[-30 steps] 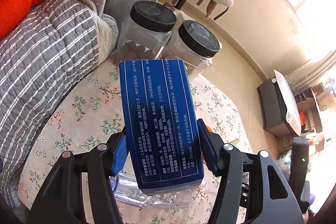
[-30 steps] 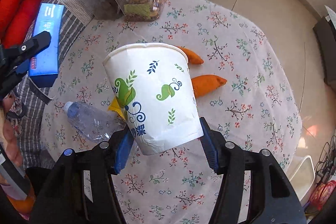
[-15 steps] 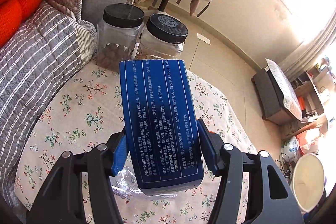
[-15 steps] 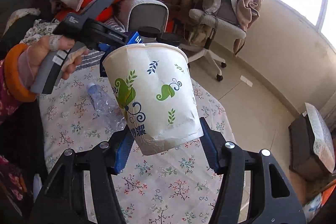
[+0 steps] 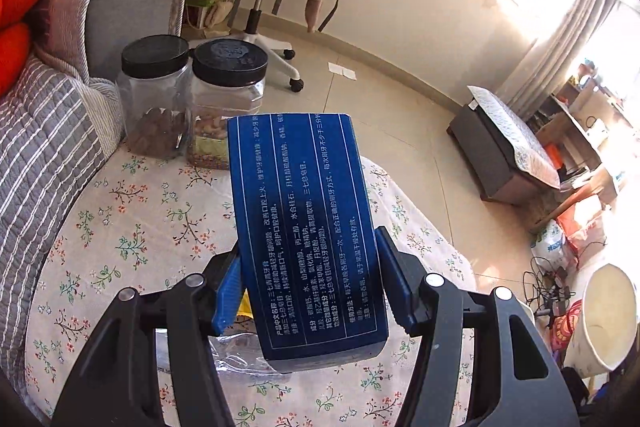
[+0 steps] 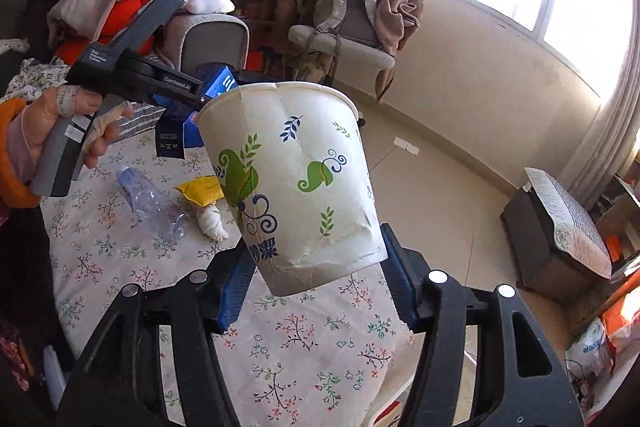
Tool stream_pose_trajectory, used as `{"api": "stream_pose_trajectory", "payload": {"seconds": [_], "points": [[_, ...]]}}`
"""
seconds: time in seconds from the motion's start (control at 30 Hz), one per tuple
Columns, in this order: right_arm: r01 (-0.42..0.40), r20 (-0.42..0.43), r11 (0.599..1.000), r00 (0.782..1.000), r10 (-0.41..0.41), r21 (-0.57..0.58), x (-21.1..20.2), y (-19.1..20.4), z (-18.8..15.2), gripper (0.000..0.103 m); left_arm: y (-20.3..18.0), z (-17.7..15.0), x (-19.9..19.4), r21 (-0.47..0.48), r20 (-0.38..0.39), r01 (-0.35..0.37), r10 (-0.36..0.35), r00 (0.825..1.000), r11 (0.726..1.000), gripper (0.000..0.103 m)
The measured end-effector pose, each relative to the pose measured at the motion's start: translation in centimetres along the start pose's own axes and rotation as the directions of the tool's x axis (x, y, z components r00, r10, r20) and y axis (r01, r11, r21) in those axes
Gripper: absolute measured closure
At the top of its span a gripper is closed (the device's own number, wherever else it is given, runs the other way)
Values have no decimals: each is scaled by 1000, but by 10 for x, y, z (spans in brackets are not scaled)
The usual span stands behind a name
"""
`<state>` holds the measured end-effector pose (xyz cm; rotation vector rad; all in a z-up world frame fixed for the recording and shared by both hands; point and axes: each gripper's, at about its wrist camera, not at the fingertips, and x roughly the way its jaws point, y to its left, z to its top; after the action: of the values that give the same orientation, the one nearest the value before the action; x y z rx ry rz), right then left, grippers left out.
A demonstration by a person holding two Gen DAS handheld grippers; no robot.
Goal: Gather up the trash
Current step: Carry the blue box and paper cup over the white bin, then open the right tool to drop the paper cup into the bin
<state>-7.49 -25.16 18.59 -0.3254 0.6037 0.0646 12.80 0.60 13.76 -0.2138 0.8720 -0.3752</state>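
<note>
1. Both claws have swung away from the table [image 6: 132,267] since a second ago. Then the right camera looked down on the tabletop; now it looks out across the room, with floor and window behind the cup [image 6: 292,183].
2. The left view has shifted the same way. The jars [image 5: 192,99], which filled the frame just beyond the box [image 5: 308,239], now sit farther back, and a pale bin [image 5: 608,319] has come into sight on the floor past the table's edge.
3. This likely means both pieces are lifted and on their way to the bin, with the drop not yet made.
4. The left claw [image 5: 310,287] grips the blue box by its long sides, its pads pressed flat against them. The box stands clear above the table.
5. The right claw [image 6: 316,275] grips the paper cup near its base, mouth pointing away, and the wall is dented at the pads. The cup hangs over the table's edge.
6. A hand [image 6: 60,131] holds the left claw's handle above the table, left of the cup, and the claw tilts downward.
7. Left on the table, beside the cup in the right view, lie a crushed bottle [image 6: 152,199], a yellow wrapper [image 6: 200,189] and a white wad [image 6: 212,221]. They look like the next pickups.
</note>
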Motion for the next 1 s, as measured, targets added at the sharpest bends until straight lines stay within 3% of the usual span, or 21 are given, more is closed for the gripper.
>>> {"api": "stream_pose_trajectory", "payload": {"seconds": [0.27,0.57,0.83,1.0], "points": [[212,-68,957,977,-203,196,-7,-63,-36,47,-69,-29,-4,138,22,60,-64,998,989,44],[395,-199,822,918,-342,411,-13,-135,-93,47,-149,-73,17,225,-36,129,-124,992,966,44],[490,-322,707,871,-371,509,-6,-180,-144,47,-222,-104,35,298,-96,175,-153,984,939,44],[506,-389,657,860,-332,558,-2,-196,-171,46,-262,-117,44,345,-116,192,-161,980,919,44]]}}
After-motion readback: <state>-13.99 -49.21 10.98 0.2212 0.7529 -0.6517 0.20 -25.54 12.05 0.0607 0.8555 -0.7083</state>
